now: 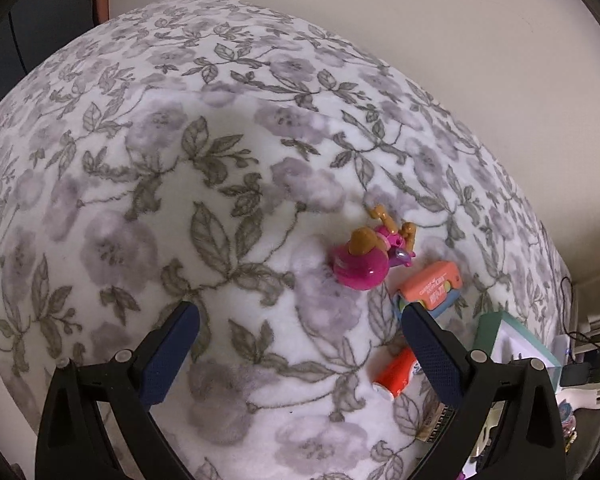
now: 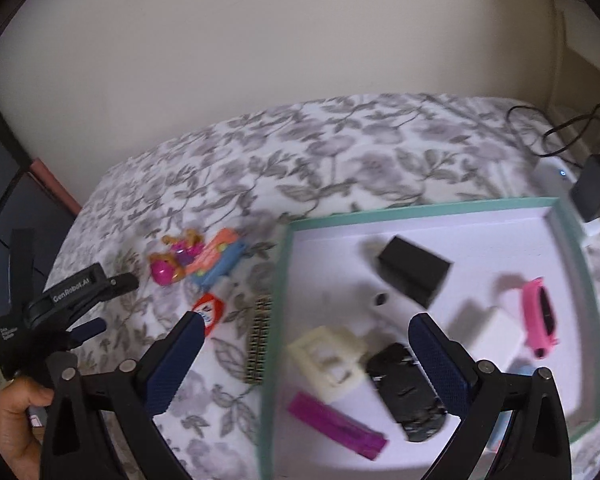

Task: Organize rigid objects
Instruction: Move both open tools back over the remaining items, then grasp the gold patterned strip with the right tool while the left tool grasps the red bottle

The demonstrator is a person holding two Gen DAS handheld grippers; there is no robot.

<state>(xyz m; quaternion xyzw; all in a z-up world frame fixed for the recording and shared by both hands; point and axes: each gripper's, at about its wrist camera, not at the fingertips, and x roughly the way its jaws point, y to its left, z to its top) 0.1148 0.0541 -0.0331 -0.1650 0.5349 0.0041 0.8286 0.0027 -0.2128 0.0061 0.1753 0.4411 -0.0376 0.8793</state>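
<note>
A pink toy figure [image 1: 360,260] with tan limbs lies on the floral blanket [image 1: 180,160], with a coral and blue block [image 1: 430,286] just right of it and a small orange-red tube [image 1: 396,372] nearer. My left gripper [image 1: 300,320] hovers open above the blanket, left of these. In the right wrist view the same toy [image 2: 168,266], block [image 2: 216,260] and tube [image 2: 210,312] lie left of a teal-rimmed white tray [image 2: 280,280]. My right gripper [image 2: 302,330] stands open over the tray's left edge, holding nothing.
The tray holds a black box [image 2: 414,270], a cream frame [image 2: 332,356], a black remote-like piece [image 2: 406,388], a magenta bar [image 2: 336,426], a white block [image 2: 496,332] and a pink piece [image 2: 540,320]. A dark strip [image 2: 260,340] lies beside it. Cables and a charger [image 2: 594,192] sit far right.
</note>
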